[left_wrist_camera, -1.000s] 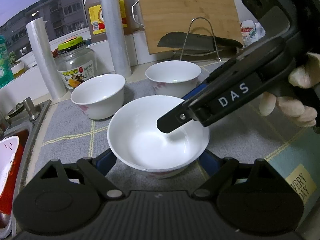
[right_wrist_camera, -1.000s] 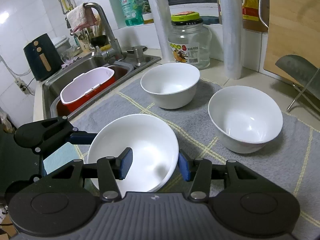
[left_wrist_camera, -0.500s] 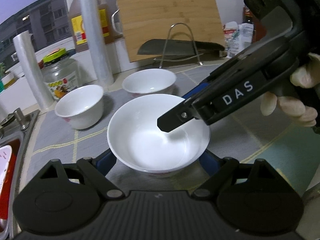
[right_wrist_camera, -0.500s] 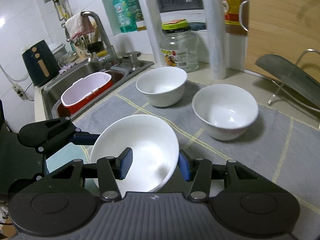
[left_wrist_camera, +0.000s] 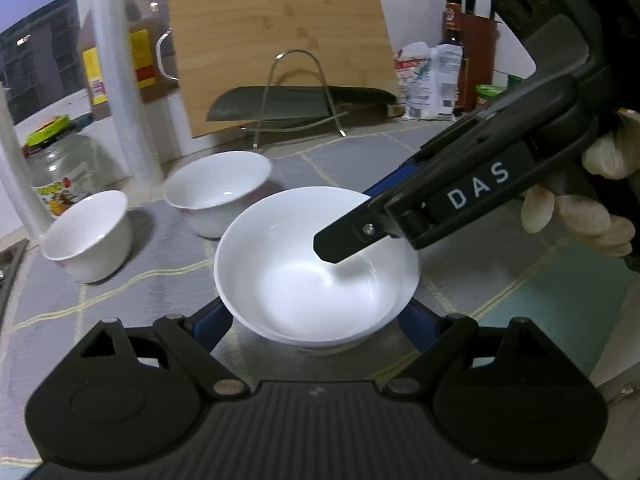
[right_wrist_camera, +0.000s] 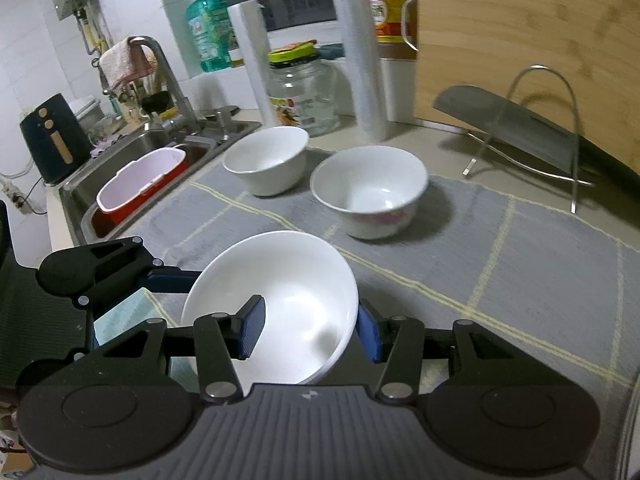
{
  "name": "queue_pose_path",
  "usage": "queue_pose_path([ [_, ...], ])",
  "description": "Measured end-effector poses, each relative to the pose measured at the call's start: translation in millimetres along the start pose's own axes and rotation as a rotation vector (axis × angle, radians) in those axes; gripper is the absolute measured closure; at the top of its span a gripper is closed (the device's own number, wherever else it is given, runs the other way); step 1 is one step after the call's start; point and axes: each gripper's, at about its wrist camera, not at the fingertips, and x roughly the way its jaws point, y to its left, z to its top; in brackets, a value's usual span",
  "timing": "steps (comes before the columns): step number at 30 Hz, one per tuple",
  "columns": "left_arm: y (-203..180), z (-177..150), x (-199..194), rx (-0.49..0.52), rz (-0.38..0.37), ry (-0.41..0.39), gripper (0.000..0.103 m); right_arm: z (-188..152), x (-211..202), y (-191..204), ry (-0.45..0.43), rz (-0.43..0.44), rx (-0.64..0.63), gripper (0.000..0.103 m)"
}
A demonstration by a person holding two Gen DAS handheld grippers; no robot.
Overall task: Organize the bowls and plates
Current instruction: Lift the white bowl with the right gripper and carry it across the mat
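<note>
1. Two grippers share one white bowl. The left gripper stands wide, its blue pads against the bowl's outer sides at 9 and 3 o'clock.
2. The right gripper pinches the bowl's rim, one pad inside, one outside; its arm reads "DAS".
3. Two more white bowls sit at 12 o'clock on the grey mat.
4. Bare mat lies toward 3 o'clock; the sink borders 9 o'clock.
</note>
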Motion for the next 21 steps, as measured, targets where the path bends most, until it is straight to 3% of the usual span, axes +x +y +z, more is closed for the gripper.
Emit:
queue_pose_path([
  [21,-14,2,20,-0.006,-0.057,0.010,0.013,-14,-2,-25,0.031,-0.034,0.056,0.046],
])
